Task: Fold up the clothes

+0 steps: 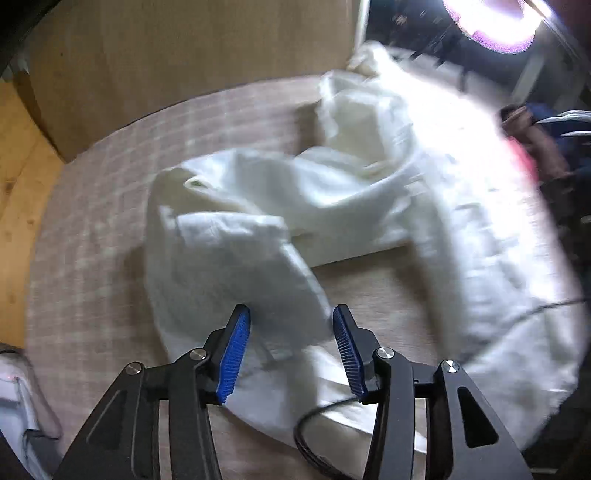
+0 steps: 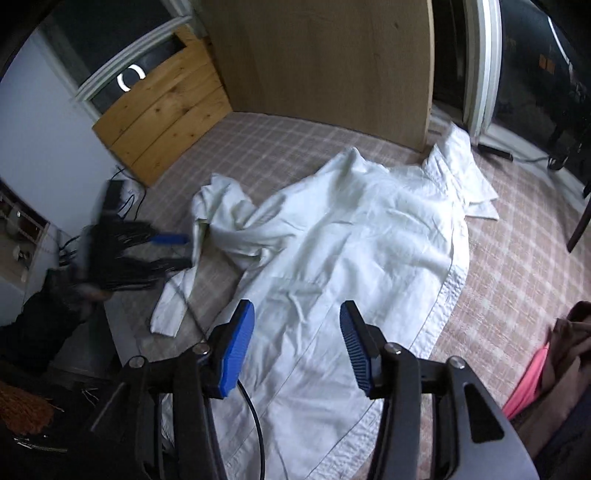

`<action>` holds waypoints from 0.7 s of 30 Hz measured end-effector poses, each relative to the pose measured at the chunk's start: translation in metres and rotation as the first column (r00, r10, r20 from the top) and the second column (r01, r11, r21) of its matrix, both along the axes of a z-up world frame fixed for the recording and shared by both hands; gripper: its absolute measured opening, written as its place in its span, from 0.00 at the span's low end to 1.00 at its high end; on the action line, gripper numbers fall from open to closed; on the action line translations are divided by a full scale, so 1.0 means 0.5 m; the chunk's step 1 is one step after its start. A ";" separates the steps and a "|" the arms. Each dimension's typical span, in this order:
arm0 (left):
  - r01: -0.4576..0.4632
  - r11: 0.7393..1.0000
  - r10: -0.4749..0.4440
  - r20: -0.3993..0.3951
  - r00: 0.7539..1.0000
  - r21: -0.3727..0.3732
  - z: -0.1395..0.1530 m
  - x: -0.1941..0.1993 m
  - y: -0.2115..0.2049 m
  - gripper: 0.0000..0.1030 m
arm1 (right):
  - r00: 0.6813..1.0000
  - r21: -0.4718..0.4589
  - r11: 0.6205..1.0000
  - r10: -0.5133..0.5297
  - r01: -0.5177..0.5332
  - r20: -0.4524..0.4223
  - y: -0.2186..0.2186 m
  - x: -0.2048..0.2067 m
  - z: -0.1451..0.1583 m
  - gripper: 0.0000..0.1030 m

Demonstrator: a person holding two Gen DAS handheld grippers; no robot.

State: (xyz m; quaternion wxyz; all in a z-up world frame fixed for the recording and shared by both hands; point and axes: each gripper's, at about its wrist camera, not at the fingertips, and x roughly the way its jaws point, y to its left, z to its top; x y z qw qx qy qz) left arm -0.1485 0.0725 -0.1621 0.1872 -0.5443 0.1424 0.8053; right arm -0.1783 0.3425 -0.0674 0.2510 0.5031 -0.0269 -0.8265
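1. White cotton is seen spread over a plaid bedcover (image 2: 517, 236): a white shirt (image 2: 354, 236) is laid roughly flat, its collar (image 2: 465, 173) at the far end near a wooden board (image 2: 325, 55) and its hem cut off by the near edge of the right wrist view.
2. A sleeve (image 2: 225, 218) is bunched on the left side of the shirt, and its cuff (image 1: 236, 266) is seen crumpled in the left wrist view.
3. The right gripper (image 2: 297, 328) is held above the lower body of the shirt, its blue pads (image 2: 238, 350) set well apart with nothing clamped between them.
4. The left gripper (image 1: 291, 332) is held over the folded sleeve; its pads (image 1: 234, 354) are parted and the cloth behind them is not pinched.
5. In the right wrist view the left gripper (image 2: 173, 251) is smeared by motion blur at the left, beside the sleeve; whether the cloth is touched cannot be told.
6. The right part of the left wrist view is washed out by a bright lamp (image 1: 491, 22), so the shirt's detail there is lost.
7. A pink and brown pile of clothes (image 2: 554, 354) is cut off at the right edge.
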 end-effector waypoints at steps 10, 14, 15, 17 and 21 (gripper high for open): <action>-0.097 0.995 0.098 -0.095 0.991 0.012 0.112 0.049 -0.099 0.04 | 0.999 -0.042 0.999 -0.009 0.008 -0.034 0.044 0.102 0.003 0.48; -0.111 0.994 0.109 -0.172 0.979 -0.005 0.197 0.111 -0.125 0.03 | 0.999 -0.067 0.997 -0.047 0.046 -0.015 0.080 0.118 -0.007 0.48; -0.114 0.993 0.113 -0.175 0.978 0.003 0.211 0.120 -0.135 0.03 | 0.999 -0.071 0.996 -0.052 0.051 -0.013 0.085 0.121 -0.008 0.48; -0.137 0.990 0.141 -0.172 0.975 0.033 0.236 0.137 -0.171 0.04 | 0.999 -0.073 0.996 -0.051 0.050 -0.016 0.089 0.125 -0.010 0.48; -0.152 0.986 0.160 -0.147 0.976 0.062 0.245 0.186 -0.186 0.03 | 0.999 -0.066 0.997 -0.047 0.046 -0.011 0.074 0.121 -0.025 0.48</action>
